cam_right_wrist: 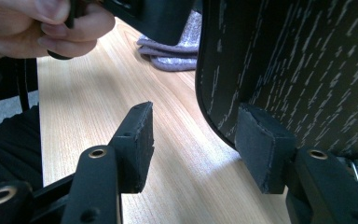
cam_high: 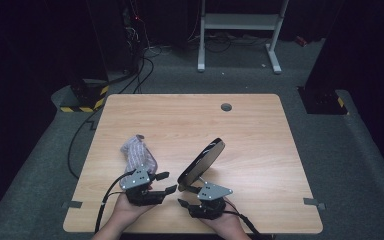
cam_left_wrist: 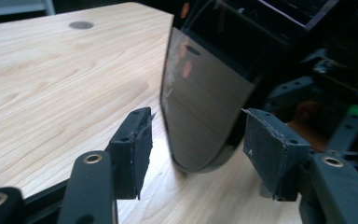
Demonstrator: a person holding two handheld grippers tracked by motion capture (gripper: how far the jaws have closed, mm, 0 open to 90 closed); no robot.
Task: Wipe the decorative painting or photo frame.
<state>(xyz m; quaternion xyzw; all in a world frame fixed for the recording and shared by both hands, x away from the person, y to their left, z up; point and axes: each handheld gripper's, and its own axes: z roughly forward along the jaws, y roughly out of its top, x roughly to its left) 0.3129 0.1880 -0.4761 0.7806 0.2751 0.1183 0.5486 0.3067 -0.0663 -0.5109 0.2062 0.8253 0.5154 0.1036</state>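
A round black plate (cam_high: 202, 160) stands tilted on its edge on the wooden table (cam_high: 245, 135), near the front. My left gripper (cam_high: 166, 182) points at its lower rim from the left. In the left gripper view the glossy plate (cam_left_wrist: 205, 93) rises between the open jaws of the left gripper (cam_left_wrist: 198, 135), with a gap on each side. My right gripper (cam_high: 186, 196) sits just below the plate. In the right gripper view the plate's white-streaked back (cam_right_wrist: 284, 60) stands right behind the right-hand pad (cam_right_wrist: 261, 144) of the open right gripper (cam_right_wrist: 196, 126), while the other pad is well clear.
A folded lilac-grey cloth (cam_high: 138, 154) lies left of the plate, beyond the left gripper, and the cloth (cam_right_wrist: 177, 51) also appears past the person's hand (cam_right_wrist: 51, 23). A grey cable hole (cam_high: 226, 106) marks the table's far side. Cables and a white stand (cam_high: 240, 22) are behind.
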